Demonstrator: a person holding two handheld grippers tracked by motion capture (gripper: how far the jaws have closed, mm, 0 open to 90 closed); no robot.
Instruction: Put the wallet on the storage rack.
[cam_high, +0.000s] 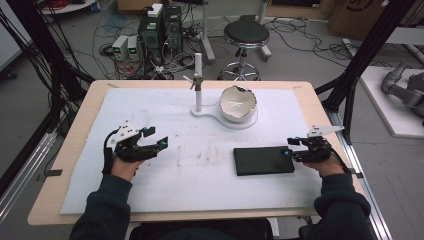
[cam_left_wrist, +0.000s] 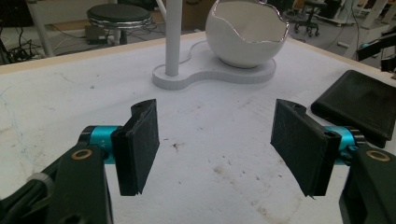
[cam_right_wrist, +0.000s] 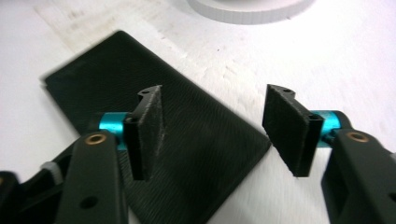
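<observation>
The black pad (cam_high: 264, 160) lay flat on the counter (cam_high: 70, 150), right of centre, near the white stand (cam_high: 222, 116) holding a cracked bowl (cam_high: 238, 103). The right gripper (cam_high: 289, 151) sat at the pad's right end, jaws apart and unclamped. The left gripper (cam_high: 162, 142) rested well apart, jaws wide and empty.

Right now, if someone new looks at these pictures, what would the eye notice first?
Probably the white bowl shaped like a broken eggshell, sitting on a white stand with an upright post at the far middle of the table. Next comes the flat black case lying on the white mat, near right. The right gripper is open at its right end, and the left gripper waits open on the left.
</observation>
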